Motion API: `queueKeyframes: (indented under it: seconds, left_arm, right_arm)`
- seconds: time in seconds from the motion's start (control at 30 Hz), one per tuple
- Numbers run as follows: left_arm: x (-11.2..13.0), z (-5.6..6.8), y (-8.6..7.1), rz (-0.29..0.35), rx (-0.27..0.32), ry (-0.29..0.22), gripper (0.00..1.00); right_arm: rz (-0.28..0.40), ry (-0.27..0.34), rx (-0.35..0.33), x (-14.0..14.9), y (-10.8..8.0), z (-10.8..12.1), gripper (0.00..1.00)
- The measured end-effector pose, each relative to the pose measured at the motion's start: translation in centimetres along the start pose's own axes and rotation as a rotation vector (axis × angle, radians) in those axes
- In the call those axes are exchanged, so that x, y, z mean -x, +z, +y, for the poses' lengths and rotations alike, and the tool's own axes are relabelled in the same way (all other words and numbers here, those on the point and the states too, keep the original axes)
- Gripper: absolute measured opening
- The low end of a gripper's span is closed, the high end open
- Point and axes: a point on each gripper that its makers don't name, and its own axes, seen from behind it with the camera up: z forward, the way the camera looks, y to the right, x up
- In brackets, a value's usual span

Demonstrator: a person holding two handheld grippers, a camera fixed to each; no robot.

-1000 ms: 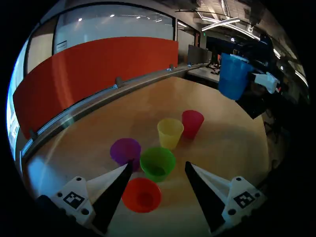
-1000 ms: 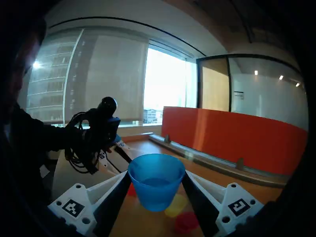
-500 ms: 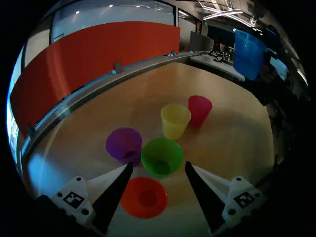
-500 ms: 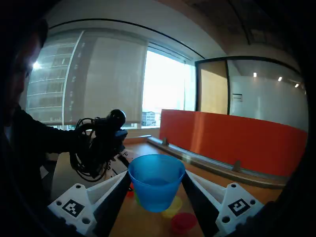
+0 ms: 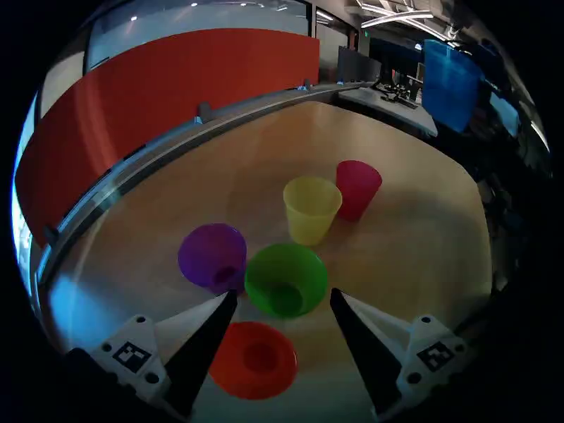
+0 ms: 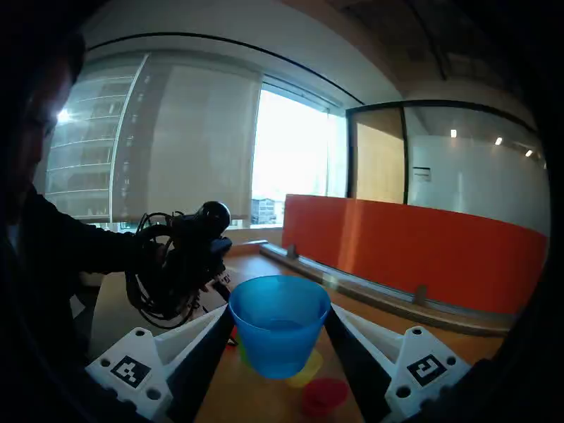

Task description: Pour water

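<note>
— What is your right claw doing?

— My right claw [image 6: 278,310] is clamping the blue cup [image 6: 279,338], one finger [image 6: 201,349] pressing on each side of it. I am holding the cup upright, and water [image 6: 280,326] is sitting low inside it.

— And the left one?

— My left claw [image 5: 282,292] is standing open, its fingers wide apart and gripping nothing. It is looking down on five cups standing upright on the wooden table [image 5: 423,240].

— How are those cups sitting?

— The orange cup [image 5: 252,359] is showing nearest, between my two fingers. Just beyond it the green cup [image 5: 285,278] is standing, with the purple cup [image 5: 211,255] right beside it, to its left in the left gripper view. I cannot tell whether those two are touching. Farther off, the yellow cup [image 5: 311,208] is standing with the red cup [image 5: 358,187] close behind it.

— Where is the blue cup from that side?

— In the left gripper view it is hanging high at the upper right, above the table's far side and well apart from the five cups.

— Anything else around?

— An orange partition [image 5: 162,92] is running along the table's far edge. In the right gripper view my arm in a dark sleeve [image 6: 70,250] is reaching out with the left claw, black cables [image 6: 151,299] looping under it, and a bright window [image 6: 292,162] is glowing behind.
</note>
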Motion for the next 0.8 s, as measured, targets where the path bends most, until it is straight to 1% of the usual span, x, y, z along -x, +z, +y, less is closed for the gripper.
queueKeyframes:
  seconds: [0.37, 0.8]
  left_arm:
    - [-0.2, 0.1, 1.4, -0.009, -0.002, -0.012, 0.98]
    - [-0.2, -0.2, 2.3, -0.004, -0.013, -0.033, 0.98]
  right_arm:
    - [-0.006, 0.001, 0.009, 0.5, 0.0, 0.4, 0.9]
    - [-0.012, 0.0, 0.006, 0.6, 0.2, 0.3, 0.9]
